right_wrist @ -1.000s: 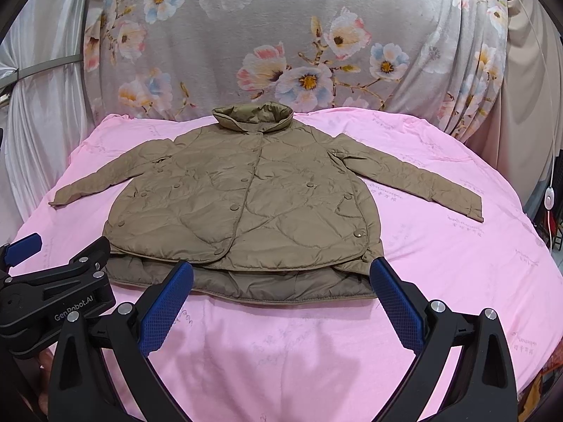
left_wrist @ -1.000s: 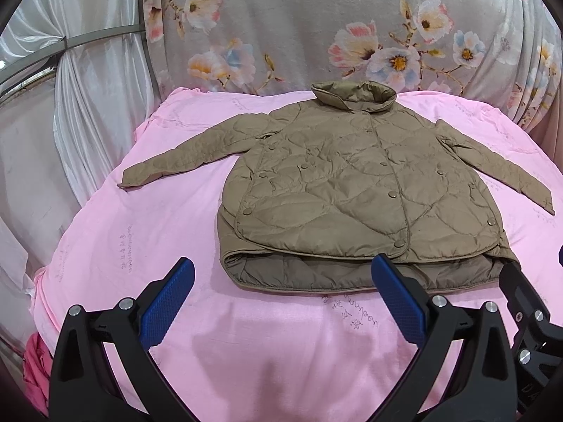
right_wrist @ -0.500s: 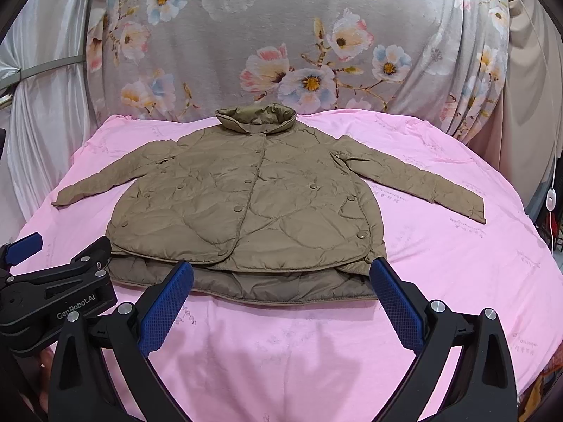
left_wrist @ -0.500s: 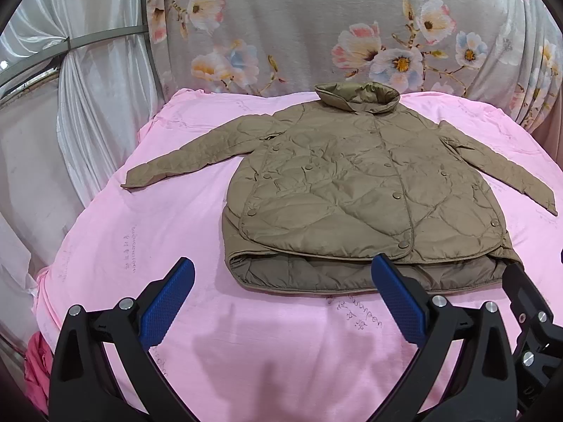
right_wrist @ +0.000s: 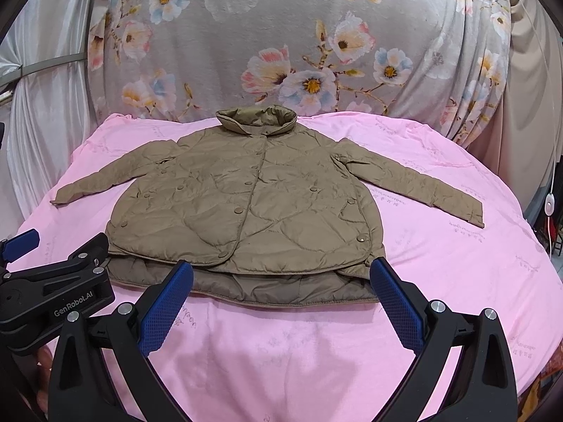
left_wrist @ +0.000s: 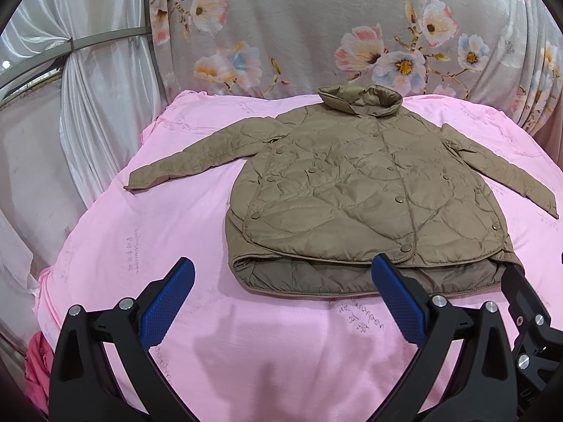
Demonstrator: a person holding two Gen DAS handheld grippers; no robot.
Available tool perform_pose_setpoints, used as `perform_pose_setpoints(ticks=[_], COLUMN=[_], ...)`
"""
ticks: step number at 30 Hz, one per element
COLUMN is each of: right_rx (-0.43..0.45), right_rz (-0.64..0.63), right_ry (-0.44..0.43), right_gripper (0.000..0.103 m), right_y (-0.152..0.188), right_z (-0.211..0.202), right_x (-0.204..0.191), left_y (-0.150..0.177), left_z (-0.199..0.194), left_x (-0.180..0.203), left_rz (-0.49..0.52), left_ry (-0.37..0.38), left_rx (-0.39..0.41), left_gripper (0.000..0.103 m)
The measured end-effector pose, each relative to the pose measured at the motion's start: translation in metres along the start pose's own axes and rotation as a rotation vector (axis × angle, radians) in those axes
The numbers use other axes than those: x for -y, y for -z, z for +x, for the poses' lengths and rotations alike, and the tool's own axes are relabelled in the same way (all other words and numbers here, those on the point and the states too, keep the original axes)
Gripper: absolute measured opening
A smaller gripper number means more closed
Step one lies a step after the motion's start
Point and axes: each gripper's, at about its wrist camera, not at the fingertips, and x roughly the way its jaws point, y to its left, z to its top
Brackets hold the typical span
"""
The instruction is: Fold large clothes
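An olive-brown quilted jacket (left_wrist: 359,197) lies flat and buttoned on a pink bed cover (left_wrist: 147,232), collar away from me, both sleeves spread out to the sides. It also shows in the right wrist view (right_wrist: 246,207). My left gripper (left_wrist: 281,274) is open and empty, held above the cover just short of the jacket's hem, toward its left half. My right gripper (right_wrist: 281,274) is open and empty, in front of the hem's right half. The left gripper's body (right_wrist: 52,299) shows at the left of the right wrist view.
A grey floral cloth (left_wrist: 316,35) hangs behind the bed. White curtains (left_wrist: 88,105) hang at the left. The pink cover (right_wrist: 492,263) drops off at the right, where a white cord with a switch (right_wrist: 549,204) hangs. A red cloth (left_wrist: 35,362) lies low left.
Both grippers have drifted slightly, so the jacket sits a little to the right and lower in the views. The jacket itself has not moved. Both grippers stay open.
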Motion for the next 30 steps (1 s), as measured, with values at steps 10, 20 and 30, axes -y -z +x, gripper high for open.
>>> perform_pose_setpoints(ticks=[10, 20, 30], right_rx=[-0.005, -0.015, -0.03], right_rz=[-0.004, 0.007, 0.021], right_ry=[-0.011, -0.021, -0.037], right_gripper=[0.098, 0.098, 0.098], right_y=[0.0, 0.006, 0.009], right_z=[0.003, 0.009, 0.017], right_x=[0.0, 0.001, 0.003], left_y=[0.0, 0.001, 0.004], left_z=[0.0, 0.003, 0.013], left_x=[0.0, -0.001, 0.005], left_rz=[0.0, 0.006, 0.008], left_ry=[0.0, -0.004, -0.01], left_rx=[0.0, -0.005, -0.017], left_gripper=[0.098, 0.098, 0.098])
